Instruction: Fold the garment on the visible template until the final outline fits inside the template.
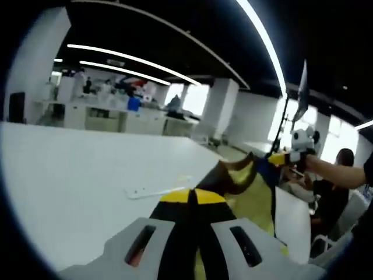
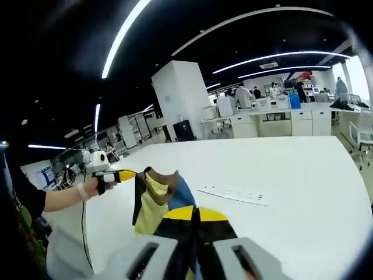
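Garment [image 2: 156, 198] hung stretched above the white table [image 2: 280, 169], pinched between the pressed jaws of the left gripper [image 1: 194, 197] and right gripper [image 2: 195, 214], each at its view's 6 o'clock.

My left tool [image 1: 195, 198] is pinching one end of the garment [image 1: 245, 181] above the counter [image 1: 76, 169], and my right tool [image 1: 278, 157] is gripping the far end, so the garment is hanging between them, off the counter. In the right gripper view, my right tool [image 2: 197, 214] is sitting nearest me, the garment [image 2: 160, 201] is stretching left of it toward my left tool [image 2: 129, 174], and a flat strip [image 2: 233, 194] is lying on the counter [image 2: 303, 175] right of the garment.
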The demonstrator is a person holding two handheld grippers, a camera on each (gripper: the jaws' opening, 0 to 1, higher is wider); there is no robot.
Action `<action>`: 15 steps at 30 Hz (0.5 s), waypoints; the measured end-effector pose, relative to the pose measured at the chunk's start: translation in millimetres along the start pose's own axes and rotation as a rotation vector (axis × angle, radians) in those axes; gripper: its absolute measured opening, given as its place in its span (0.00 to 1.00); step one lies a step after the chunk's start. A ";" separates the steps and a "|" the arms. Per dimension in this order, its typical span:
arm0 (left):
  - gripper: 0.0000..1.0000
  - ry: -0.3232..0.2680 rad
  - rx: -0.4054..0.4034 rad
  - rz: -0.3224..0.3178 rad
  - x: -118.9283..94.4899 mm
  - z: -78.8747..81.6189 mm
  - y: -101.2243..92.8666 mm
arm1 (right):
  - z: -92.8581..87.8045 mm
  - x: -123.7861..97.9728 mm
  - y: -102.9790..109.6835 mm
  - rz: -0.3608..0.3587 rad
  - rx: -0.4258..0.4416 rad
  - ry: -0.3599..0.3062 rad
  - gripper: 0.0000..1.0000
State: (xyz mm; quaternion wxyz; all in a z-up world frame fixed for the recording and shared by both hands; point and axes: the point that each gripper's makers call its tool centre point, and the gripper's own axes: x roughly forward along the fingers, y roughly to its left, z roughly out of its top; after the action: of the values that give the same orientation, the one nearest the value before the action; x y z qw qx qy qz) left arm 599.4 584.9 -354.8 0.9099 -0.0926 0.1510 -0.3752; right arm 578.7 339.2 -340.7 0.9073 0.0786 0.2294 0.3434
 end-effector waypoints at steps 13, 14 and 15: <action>0.00 0.162 -0.013 0.070 70.0 -74.3 60.2 | -62.2 67.6 -63.5 -0.066 0.094 0.128 0.00; 0.00 0.164 -0.022 0.072 73.8 -76.8 62.8 | -65.1 71.6 -67.3 -0.069 0.098 0.132 0.00; 0.00 0.170 -0.030 0.068 78.6 -80.4 64.6 | -69.2 76.2 -71.5 -0.076 0.101 0.141 0.00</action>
State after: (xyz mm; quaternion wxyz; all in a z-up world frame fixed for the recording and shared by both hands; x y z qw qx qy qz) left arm 666.9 569.8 -464.5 0.9045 -0.0691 0.2363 -0.3483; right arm 638.3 334.6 -450.8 0.8963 0.0911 0.3126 0.3012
